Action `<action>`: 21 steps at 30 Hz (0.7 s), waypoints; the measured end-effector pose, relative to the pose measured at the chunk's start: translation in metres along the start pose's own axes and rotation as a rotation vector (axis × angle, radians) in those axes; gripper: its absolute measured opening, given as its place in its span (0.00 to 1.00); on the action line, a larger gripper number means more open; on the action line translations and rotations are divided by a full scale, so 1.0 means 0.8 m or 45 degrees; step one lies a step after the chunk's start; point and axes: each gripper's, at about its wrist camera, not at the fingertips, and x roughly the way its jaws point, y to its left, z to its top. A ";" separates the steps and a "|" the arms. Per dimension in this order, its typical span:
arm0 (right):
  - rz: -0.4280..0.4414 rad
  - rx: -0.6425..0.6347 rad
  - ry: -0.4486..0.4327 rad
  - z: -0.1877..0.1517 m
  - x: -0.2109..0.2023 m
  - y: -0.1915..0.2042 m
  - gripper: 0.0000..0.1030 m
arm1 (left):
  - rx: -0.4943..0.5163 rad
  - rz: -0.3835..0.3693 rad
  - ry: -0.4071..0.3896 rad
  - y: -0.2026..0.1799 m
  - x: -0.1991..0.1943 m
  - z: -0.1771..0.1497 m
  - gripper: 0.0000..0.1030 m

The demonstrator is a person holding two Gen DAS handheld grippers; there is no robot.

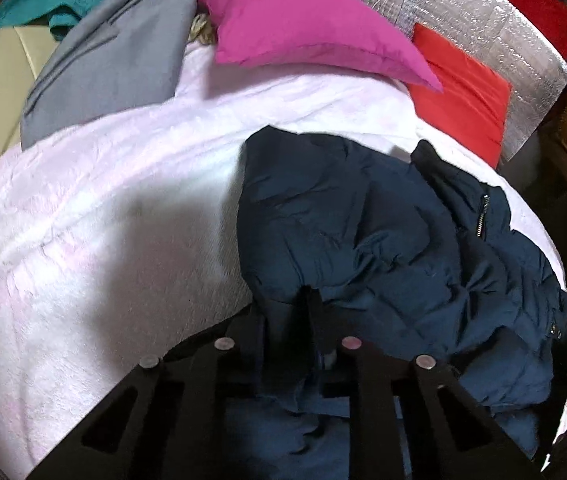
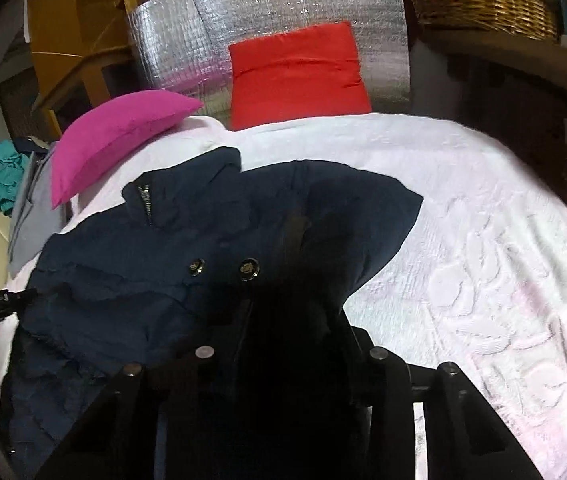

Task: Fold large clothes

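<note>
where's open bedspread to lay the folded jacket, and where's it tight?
Free: the white bedspread to the right of the navy jacket, below the red pillow; also the stretch left of the jacket in the left wrist view, below the grey garment. Crowded: the head end, with the pink pillow, red pillow and grey garment bunched together.

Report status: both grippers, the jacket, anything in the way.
Left gripper shut on navy jacket. Right gripper shut on it too. Jacket rumpled on white bedspread. Pink pillow close by its collar.
</note>
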 end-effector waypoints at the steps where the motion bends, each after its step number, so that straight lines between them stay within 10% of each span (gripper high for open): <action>1: -0.018 -0.003 0.024 -0.003 0.007 0.000 0.38 | -0.001 0.008 0.012 0.001 0.003 0.001 0.29; 8: -0.061 0.075 0.031 -0.003 -0.002 -0.004 0.61 | 0.004 0.017 0.024 -0.009 -0.012 0.012 0.50; 21: -0.159 0.176 -0.047 -0.008 -0.100 -0.032 0.65 | 0.130 0.078 -0.205 -0.035 -0.079 0.038 0.61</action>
